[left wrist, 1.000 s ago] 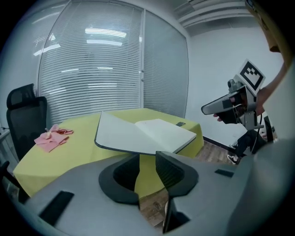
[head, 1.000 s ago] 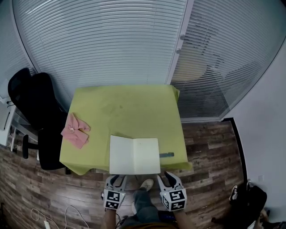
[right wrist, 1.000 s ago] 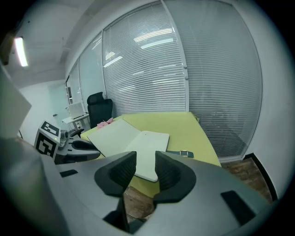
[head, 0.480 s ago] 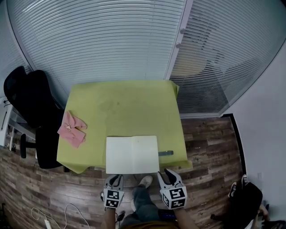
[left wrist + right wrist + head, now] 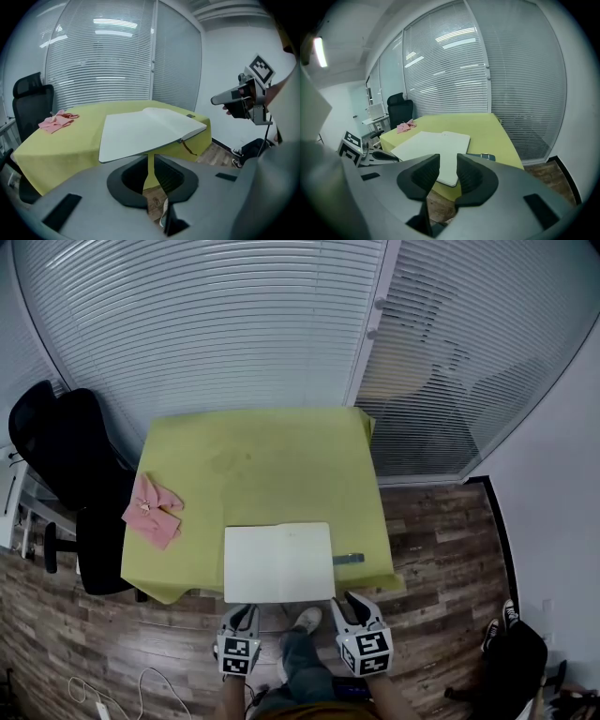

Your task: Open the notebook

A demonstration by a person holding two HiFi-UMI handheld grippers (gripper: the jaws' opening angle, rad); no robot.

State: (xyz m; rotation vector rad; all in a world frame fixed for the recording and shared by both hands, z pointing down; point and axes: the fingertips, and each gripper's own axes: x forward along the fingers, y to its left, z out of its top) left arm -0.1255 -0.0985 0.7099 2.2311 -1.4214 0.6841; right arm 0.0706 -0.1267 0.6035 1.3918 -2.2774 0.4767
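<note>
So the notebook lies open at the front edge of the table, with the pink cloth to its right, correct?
Not quite. The notebook lies open at the front edge of the table, but the pink cloth is to its left, as the head view shows.

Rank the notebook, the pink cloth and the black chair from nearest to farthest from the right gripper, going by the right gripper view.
1. notebook: straight ahead, at the near edge of the table.
2. pink cloth: farther back, toward the table's left side.
3. black chair: off the table, behind the cloth.
</note>
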